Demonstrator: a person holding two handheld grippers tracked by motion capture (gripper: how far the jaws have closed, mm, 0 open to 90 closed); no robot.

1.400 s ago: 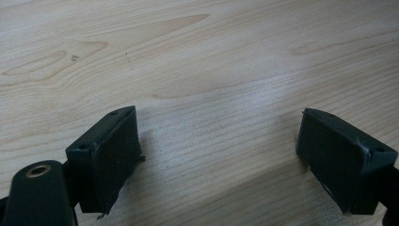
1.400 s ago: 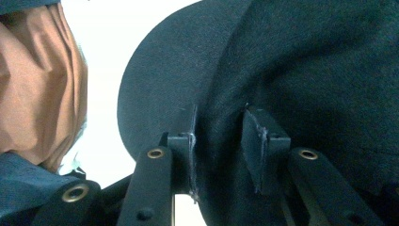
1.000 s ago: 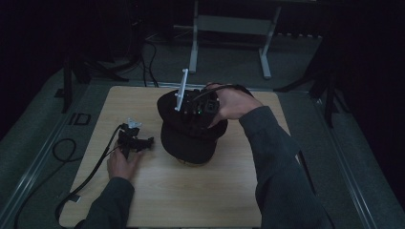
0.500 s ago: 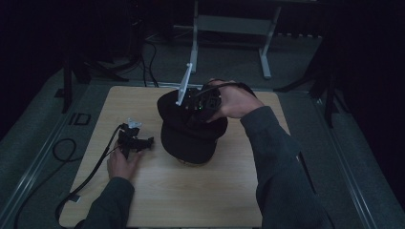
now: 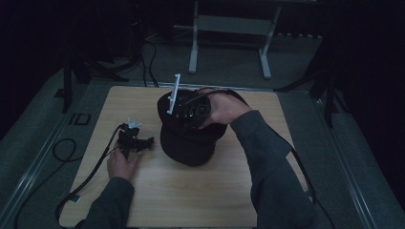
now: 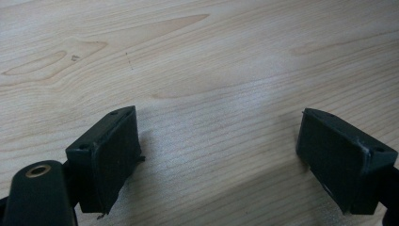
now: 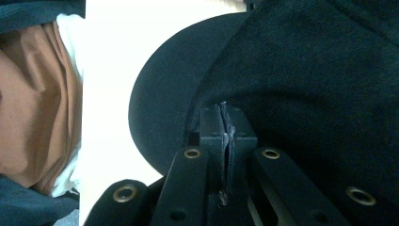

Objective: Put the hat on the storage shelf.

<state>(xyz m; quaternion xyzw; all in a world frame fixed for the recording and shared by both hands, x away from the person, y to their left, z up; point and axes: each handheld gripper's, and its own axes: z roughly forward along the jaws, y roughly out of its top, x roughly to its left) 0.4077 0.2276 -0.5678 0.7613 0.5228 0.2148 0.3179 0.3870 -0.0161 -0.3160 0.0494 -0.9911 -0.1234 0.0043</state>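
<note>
On the middle of the table sits a black cap. The right gripper pinches just a thin fold of it, jaws pressed together, so the cloth may slip free. Beside the cap, the left gripper rests, jaws wide apart.

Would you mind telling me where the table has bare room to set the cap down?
Free: the near strip of the table between the forearms, and the far-left corner. Crowded: the middle, where the right gripper pinches the black cap, with the left gripper beside it.
</note>
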